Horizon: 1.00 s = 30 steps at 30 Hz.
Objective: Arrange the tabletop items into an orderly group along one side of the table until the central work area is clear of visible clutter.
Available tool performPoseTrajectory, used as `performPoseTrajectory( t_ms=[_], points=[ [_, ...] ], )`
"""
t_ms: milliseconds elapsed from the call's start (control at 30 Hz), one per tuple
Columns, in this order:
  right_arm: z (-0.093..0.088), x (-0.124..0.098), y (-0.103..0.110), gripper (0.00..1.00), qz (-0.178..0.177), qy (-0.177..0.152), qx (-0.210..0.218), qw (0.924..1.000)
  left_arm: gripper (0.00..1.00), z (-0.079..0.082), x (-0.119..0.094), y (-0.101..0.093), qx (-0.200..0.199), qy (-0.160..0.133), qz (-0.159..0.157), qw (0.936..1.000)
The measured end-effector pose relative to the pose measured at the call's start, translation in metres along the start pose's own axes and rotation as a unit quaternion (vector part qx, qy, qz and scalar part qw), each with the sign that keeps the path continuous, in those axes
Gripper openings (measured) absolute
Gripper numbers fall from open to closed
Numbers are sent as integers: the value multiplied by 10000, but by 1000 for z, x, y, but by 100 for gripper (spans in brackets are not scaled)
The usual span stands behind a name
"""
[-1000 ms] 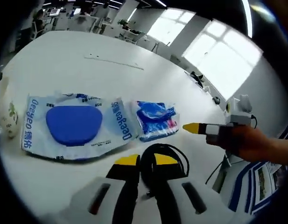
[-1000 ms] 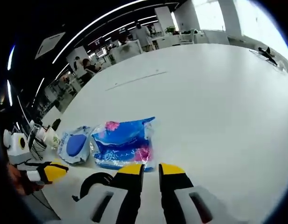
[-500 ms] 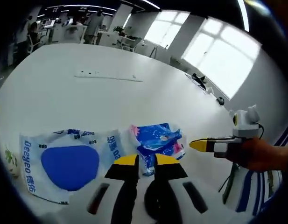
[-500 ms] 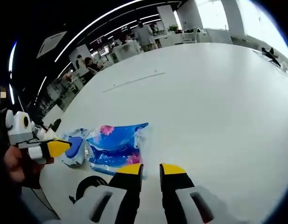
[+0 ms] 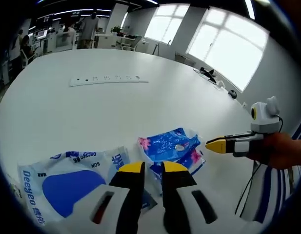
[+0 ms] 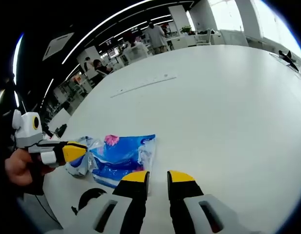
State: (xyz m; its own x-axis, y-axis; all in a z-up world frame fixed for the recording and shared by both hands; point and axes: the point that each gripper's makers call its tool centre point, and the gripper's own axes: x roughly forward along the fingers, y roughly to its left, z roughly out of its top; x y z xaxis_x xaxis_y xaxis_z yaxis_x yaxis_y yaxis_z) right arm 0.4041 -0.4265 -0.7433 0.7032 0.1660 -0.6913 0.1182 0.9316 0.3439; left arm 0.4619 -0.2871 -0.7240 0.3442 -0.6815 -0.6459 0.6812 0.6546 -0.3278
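A blue tissue packet [image 5: 172, 146] with a pink flower lies on the white table [image 5: 91, 112], just ahead of my left gripper [image 5: 152, 168]. The left jaws stand close together with nothing between them. A white and blue wet-wipe pack [image 5: 67, 183] lies beside it. My right gripper [image 5: 213, 145] comes in from the right, held by a hand [image 5: 282, 151]. In the right gripper view the packet [image 6: 123, 158] lies ahead of my right gripper [image 6: 157, 176], which is shut and empty. My left gripper [image 6: 81, 150] hovers over the wipe pack [image 6: 77, 166], partly hiding it.
A white power strip [image 5: 109, 79] lies across the far middle of the table [image 6: 213, 107]. A black cable coil [image 6: 89, 197] rests near the table edge below the packet. Desks and people fill the room beyond the table.
The left gripper has moved forward over the packs, closer to the blue packet, and the cable coil has slipped out of its view. The packs have not moved on the table.
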Motion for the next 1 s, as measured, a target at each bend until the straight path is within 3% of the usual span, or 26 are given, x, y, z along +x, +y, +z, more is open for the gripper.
performPoseTrajectory(
  t_ms=[267, 667, 1000],
  points=[
    [2, 6, 4, 8, 168, 6, -50, 9998, 5, -6, 7, 2, 177, 223, 75, 9996],
    [-3, -1, -1, 9, 180, 13, 17, 9998, 2, -10, 10, -9, 123, 263, -28, 9996],
    [3, 5, 3, 8, 194, 64, -248, 9995, 0, -12, 7, -5, 189, 304, 41, 9994]
  ],
)
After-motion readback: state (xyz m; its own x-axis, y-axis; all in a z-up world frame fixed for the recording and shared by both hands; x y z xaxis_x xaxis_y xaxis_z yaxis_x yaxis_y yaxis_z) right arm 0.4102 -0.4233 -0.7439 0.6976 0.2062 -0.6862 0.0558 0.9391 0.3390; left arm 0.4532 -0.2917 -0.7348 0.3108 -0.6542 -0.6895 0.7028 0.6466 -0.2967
